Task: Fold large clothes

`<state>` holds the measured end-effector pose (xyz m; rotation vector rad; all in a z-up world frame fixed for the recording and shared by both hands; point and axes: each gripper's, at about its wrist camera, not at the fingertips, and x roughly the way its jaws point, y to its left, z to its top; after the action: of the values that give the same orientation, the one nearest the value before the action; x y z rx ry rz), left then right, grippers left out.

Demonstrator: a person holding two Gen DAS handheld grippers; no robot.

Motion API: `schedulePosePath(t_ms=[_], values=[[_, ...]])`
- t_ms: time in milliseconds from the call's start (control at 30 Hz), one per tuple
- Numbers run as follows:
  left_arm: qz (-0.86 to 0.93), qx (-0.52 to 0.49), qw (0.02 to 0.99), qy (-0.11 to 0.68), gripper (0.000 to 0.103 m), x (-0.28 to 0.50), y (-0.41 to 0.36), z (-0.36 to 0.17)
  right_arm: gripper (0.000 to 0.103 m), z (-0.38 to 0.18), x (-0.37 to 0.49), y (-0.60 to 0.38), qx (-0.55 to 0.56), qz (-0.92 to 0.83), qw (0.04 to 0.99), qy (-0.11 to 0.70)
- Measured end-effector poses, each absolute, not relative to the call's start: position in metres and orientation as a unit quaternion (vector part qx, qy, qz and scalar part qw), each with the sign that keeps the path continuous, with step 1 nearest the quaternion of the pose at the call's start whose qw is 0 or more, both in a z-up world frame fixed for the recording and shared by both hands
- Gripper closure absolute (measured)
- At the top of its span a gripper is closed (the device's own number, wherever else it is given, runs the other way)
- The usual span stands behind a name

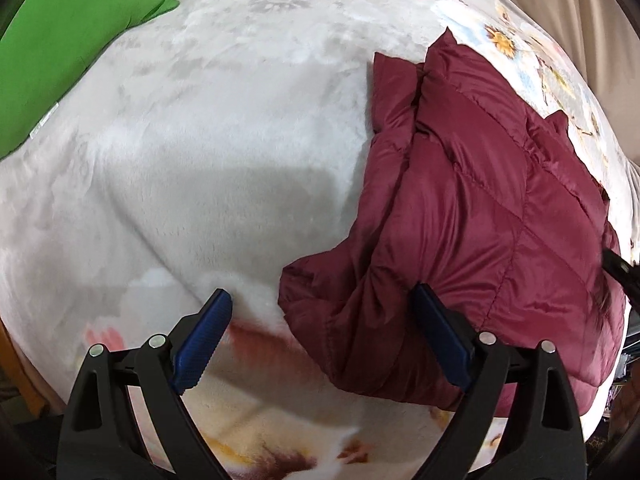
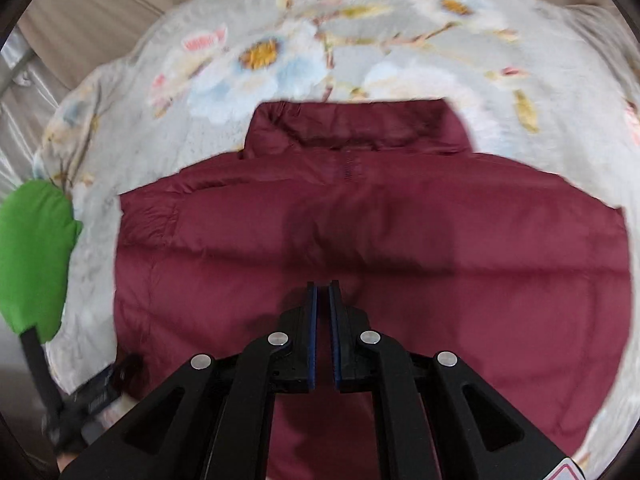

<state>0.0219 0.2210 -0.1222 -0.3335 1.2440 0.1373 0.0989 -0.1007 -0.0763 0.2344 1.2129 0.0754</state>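
Observation:
A maroon quilted puffer jacket (image 2: 400, 248) lies folded on the floral blanket (image 2: 360, 60), its collar (image 2: 352, 128) towards the far side. In the right wrist view my right gripper (image 2: 323, 286) hovers over the jacket's middle. Its jaws stand almost together with only a thin slit and nothing between them. In the left wrist view the jacket (image 1: 480, 208) fills the right side. My left gripper (image 1: 320, 302) is open above the jacket's near left corner. One finger is over the blanket (image 1: 200, 140), the other over the maroon fabric, and it holds nothing.
A green garment (image 1: 60, 40) lies at the blanket's far left and shows as a green garment (image 2: 32, 256) at the left edge of the right wrist view. Beige bedding (image 2: 100, 8) borders the blanket. A dark, blurred tool part (image 1: 618, 268) pokes in at the right edge.

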Motion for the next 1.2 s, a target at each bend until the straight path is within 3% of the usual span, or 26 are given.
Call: schedulePosePath(t_ms=[133, 333, 500, 567, 600, 633, 667, 700, 733, 1067, 1200], values=[[0.066, -0.159, 0.796, 0.580, 0.012, 0.017, 0.218, -0.124, 0.102, -0.111, 0.121, -0.083, 0.082, 0.030, 0.794, 0.602], [0.021, -0.224, 0.807, 0.546, 0.010, 0.029, 0.227, -0.102, 0.102, -0.125, 0.122, -0.074, 0.050, 0.038, 0.806, 0.589], [0.009, -0.281, 0.786, 0.551, 0.008, 0.054, 0.227, -0.128, 0.102, -0.127, 0.123, -0.079, 0.068, 0.049, 0.803, 0.589], [-0.004, -0.279, 0.794, 0.540, 0.020, 0.060, 0.218, -0.124, 0.102, -0.127, 0.124, -0.081, 0.075, 0.056, 0.801, 0.591], [-0.024, -0.281, 0.792, 0.541, 0.046, 0.066, 0.212, -0.122, 0.102, -0.128, 0.123, -0.083, 0.079, 0.058, 0.800, 0.591], [-0.040, -0.280, 0.790, 0.544, 0.060, 0.065, 0.206, -0.118, 0.102, -0.128, 0.122, -0.085, 0.083, 0.061, 0.800, 0.592], [-0.041, -0.271, 0.794, 0.543, 0.067, 0.064, 0.201, -0.111, 0.102, -0.128, 0.123, -0.085, 0.084, 0.063, 0.799, 0.592], [-0.047, -0.265, 0.798, 0.539, 0.082, 0.063, 0.197, -0.104, 0.102, -0.129, 0.123, -0.084, 0.085, 0.065, 0.799, 0.592], [-0.058, -0.260, 0.804, 0.532, 0.088, 0.065, 0.188, -0.092, 0.102, -0.129, 0.123, -0.085, 0.086, 0.068, 0.799, 0.592], [-0.177, -0.215, 0.843, 0.461, 0.094, 0.046, 0.087, 0.022, 0.102, -0.125, 0.125, -0.100, 0.099, 0.088, 0.787, 0.602], [-0.189, -0.190, 0.846, 0.461, 0.094, 0.048, 0.060, 0.031, 0.093, -0.088, 0.099, -0.116, 0.130, 0.104, 0.810, 0.562]])
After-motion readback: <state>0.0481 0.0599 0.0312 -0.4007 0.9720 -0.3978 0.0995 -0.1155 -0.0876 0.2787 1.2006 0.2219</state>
